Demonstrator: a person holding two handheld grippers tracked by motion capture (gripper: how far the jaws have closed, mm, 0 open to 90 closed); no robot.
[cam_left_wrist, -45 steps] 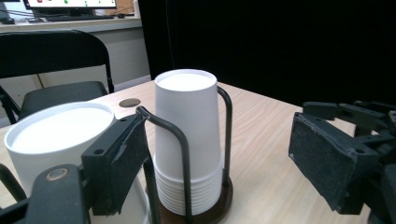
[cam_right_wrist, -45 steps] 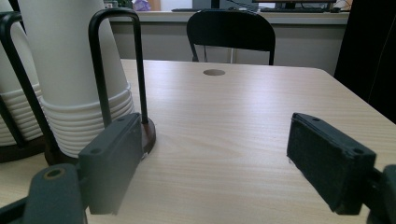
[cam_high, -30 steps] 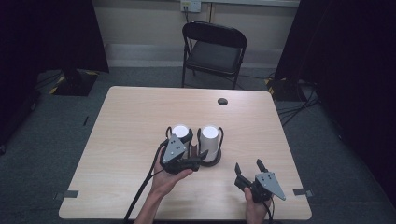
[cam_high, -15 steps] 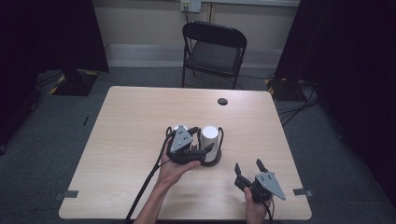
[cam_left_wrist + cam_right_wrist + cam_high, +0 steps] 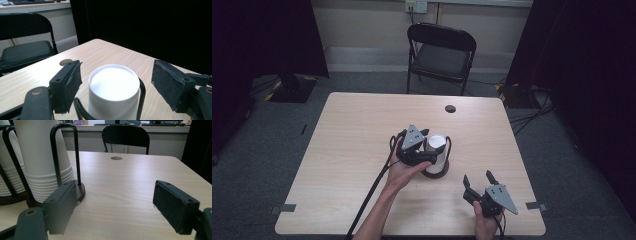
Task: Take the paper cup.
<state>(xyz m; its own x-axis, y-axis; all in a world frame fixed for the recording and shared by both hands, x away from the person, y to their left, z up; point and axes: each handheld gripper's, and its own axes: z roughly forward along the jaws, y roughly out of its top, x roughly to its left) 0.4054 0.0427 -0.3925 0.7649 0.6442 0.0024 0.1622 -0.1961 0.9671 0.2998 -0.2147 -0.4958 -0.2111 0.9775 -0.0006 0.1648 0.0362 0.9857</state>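
Left gripper (image 5: 424,145) has slid fwd & right since a sec ago, now over the left cup stack, fingers (image 5: 66,86) spread wide either side of the white cup stack (image 5: 114,92) w/ nothing held. That stack sits upside down in a black wire holder (image 5: 435,171) mid-worktop (image 5: 352,130). Right gripper (image 5: 477,180) rests near the front right edge, fingers (image 5: 60,210) wide apart, empty.
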